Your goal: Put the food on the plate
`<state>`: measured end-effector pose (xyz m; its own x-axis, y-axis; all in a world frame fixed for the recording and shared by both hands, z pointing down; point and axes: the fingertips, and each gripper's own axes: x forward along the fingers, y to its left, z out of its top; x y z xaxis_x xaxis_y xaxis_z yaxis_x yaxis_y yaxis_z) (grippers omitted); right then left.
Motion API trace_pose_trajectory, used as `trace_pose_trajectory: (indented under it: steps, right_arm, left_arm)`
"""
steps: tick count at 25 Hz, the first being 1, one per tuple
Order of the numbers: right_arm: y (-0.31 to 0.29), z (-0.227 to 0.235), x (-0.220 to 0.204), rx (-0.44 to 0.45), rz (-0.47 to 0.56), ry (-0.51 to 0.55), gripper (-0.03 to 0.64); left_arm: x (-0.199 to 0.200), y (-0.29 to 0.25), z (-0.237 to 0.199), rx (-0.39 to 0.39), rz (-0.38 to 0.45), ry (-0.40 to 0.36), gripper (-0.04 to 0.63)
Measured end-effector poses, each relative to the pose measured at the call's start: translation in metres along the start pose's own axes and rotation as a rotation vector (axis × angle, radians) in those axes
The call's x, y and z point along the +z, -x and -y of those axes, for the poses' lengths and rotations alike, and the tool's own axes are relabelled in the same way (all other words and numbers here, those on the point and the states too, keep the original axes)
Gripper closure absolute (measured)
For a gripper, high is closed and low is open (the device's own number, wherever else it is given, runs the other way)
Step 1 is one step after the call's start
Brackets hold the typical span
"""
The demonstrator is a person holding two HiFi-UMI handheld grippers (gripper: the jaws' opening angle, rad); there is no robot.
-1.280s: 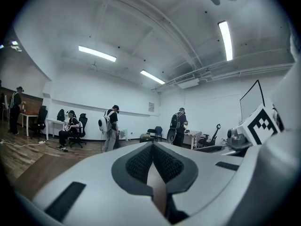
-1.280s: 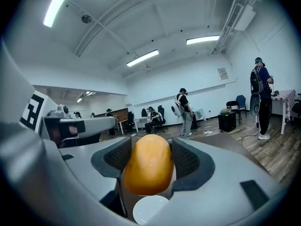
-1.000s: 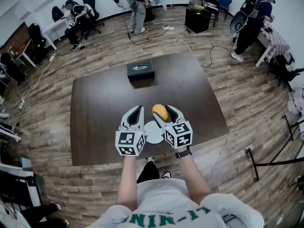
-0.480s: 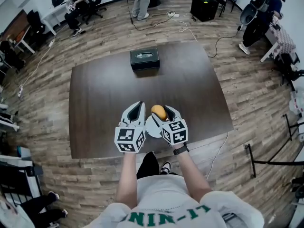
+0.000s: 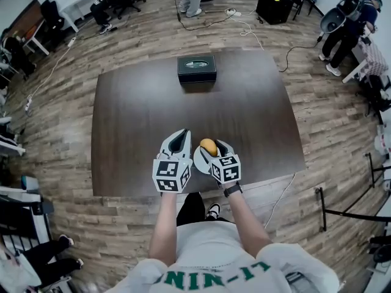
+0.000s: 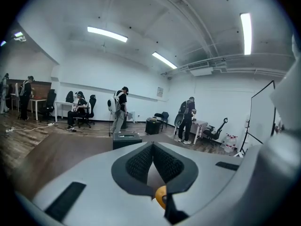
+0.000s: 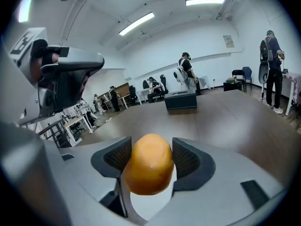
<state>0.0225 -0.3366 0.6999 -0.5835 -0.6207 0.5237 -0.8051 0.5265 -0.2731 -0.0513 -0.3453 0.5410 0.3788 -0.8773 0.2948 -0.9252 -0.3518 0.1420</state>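
An orange, egg-shaped piece of food is clamped between the pads of my right gripper. In the right gripper view the food fills the gap between the dark pads. It hangs just over the far part of a small white plate, which shows as white under the food. The plate lies near the front edge of the dark brown table. My left gripper hovers just left of the plate, its pads closed together with nothing in them.
A black box stands at the table's far edge, also ahead in the left gripper view. The table's front edge is close under my hands. Several people, chairs, desks and floor cables ring the room.
The right gripper has carried the food back toward me, from beyond the plate to over its far part. The left gripper has kept alongside, still closed.
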Motion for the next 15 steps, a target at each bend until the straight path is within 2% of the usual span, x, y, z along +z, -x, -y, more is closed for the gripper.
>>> trace_pose_trajectory:
  steps: [4,15]
  right_arm:
    - [-0.012,0.004,-0.02,-0.006,-0.039,0.004,0.334]
    - [-0.035,0.019,-0.06,-0.047,-0.117,0.005,0.331]
  left_arm:
    - [-0.004,-0.001,-0.007,0.002,-0.01,0.024,0.583]
    - [-0.014,-0.003,-0.026,0.034,-0.013,0.031,0.583]
